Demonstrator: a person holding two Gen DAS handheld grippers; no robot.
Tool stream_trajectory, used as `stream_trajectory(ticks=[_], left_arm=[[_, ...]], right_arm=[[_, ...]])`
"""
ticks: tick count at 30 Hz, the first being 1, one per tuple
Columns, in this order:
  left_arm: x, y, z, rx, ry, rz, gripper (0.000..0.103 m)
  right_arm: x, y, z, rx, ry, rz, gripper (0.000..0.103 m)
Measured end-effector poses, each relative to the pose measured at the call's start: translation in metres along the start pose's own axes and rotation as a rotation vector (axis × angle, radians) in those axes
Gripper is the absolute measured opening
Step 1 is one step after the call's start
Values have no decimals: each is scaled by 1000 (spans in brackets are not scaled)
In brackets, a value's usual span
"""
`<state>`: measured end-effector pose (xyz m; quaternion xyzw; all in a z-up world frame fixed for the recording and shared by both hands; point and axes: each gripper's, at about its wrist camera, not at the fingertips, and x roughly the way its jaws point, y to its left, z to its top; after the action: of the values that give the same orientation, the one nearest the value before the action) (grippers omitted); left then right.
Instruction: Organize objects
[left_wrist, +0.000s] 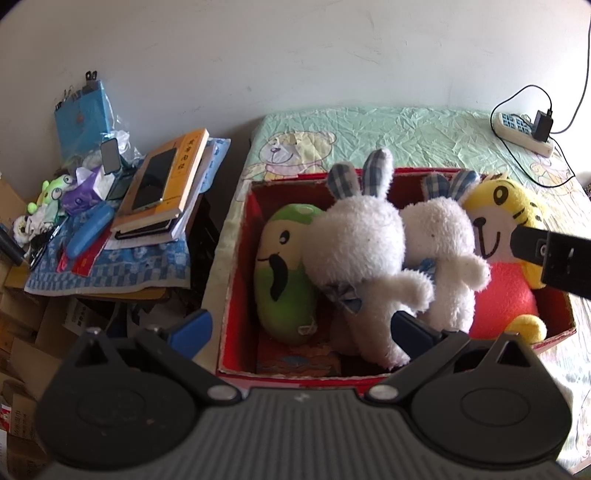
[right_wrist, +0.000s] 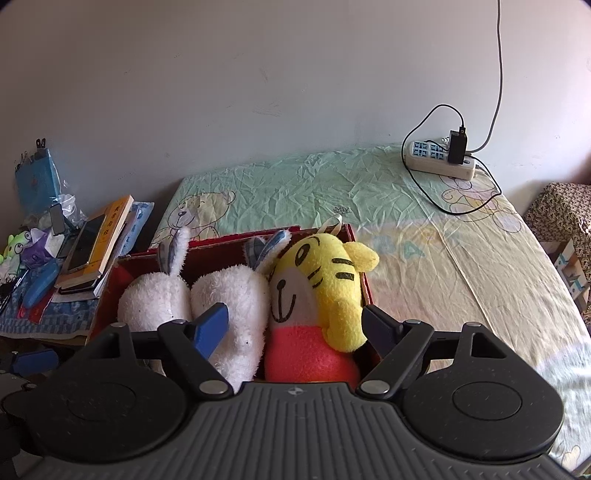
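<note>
A red cardboard box (left_wrist: 236, 273) stands on the bed and holds several plush toys: a green one (left_wrist: 284, 273) at the left, two white bunnies (left_wrist: 354, 243) (left_wrist: 439, 229) in the middle, and a yellow tiger (left_wrist: 498, 218) in a pink top at the right. My left gripper (left_wrist: 301, 326) hangs open over the box's near left part, its left finger outside the wall, its right finger beside the first bunny's leg. My right gripper (right_wrist: 295, 325) is open wide, with the tiger (right_wrist: 317, 280) and the edge of a bunny (right_wrist: 236, 291) between its fingers.
Left of the bed, a side table (left_wrist: 110, 273) is piled with books (left_wrist: 162, 184), a phone, a blue case and small toys. A power strip (right_wrist: 439, 158) with cables lies at the bed's far right. Cardboard boxes (left_wrist: 22, 332) sit below the table. A patterned box (right_wrist: 565, 206) stands right of the bed.
</note>
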<state>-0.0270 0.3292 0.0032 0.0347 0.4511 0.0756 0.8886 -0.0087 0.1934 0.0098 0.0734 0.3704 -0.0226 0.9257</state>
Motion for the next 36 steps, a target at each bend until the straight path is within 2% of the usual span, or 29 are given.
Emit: stream_trajectory(ticks=[8, 16, 26, 36], left_arm=[[0, 0, 1, -19, -14, -55, 103], [4, -7, -2, 6, -8, -42, 102], [6, -4, -1, 27, -24, -18, 102], [6, -6, 1, 22, -16, -30, 102]], right_arm=[[5, -4, 0, -9, 12, 5, 82], [4, -7, -4, 19, 43, 26, 82], [5, -4, -5, 0, 27, 11, 82], [10, -1, -4, -11, 55, 40, 82]])
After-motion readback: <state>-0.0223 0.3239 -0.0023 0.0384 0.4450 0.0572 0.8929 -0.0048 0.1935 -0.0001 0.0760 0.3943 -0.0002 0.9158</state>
